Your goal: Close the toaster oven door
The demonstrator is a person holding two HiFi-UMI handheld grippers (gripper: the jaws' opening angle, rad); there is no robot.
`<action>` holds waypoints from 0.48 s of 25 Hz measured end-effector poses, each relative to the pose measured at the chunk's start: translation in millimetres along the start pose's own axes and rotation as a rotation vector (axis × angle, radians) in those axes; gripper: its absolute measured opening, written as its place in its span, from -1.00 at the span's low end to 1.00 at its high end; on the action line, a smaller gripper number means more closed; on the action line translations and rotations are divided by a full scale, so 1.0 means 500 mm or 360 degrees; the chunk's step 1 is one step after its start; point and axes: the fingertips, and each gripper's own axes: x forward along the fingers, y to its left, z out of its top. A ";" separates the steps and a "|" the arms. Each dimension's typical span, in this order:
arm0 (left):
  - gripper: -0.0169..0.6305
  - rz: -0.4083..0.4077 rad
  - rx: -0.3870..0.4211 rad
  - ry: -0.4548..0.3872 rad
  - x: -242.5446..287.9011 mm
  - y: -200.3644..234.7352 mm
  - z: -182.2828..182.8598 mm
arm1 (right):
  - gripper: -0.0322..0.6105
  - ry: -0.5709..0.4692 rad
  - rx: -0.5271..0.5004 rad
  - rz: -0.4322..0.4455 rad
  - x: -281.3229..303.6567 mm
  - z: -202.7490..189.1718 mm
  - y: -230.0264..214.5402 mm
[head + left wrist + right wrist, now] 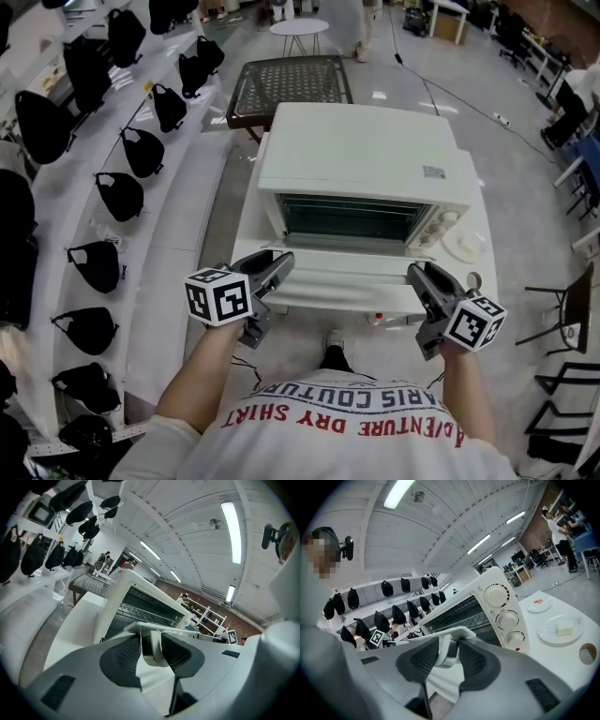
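Left gripper (279, 265) and right gripper (419, 275) each clamp handle (152, 649) end; toaster oven door (347, 267) lies wide open, upward swing apparently all left.

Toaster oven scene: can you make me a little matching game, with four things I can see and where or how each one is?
Things:
1 oven door
2 knobs
3 black bags
4 plate with a white block

Place or state:
A on the white shelves, left
B on the table, right of the oven
C folded down, open
D down the oven front's right side

Pairs: 1-C, 2-D, 3-A, 4-B
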 end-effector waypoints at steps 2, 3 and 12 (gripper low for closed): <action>-0.50 -0.0006 -0.0018 0.0004 0.003 0.001 0.006 | -0.47 0.0017 0.0010 0.0001 0.004 0.006 -0.002; -0.49 -0.0008 -0.0023 0.0008 0.004 0.002 0.009 | -0.47 0.0026 0.0013 -0.0001 0.006 0.009 -0.003; -0.47 -0.0041 -0.0094 0.0079 0.021 0.007 0.045 | -0.47 0.0068 0.0084 -0.0009 0.028 0.043 -0.011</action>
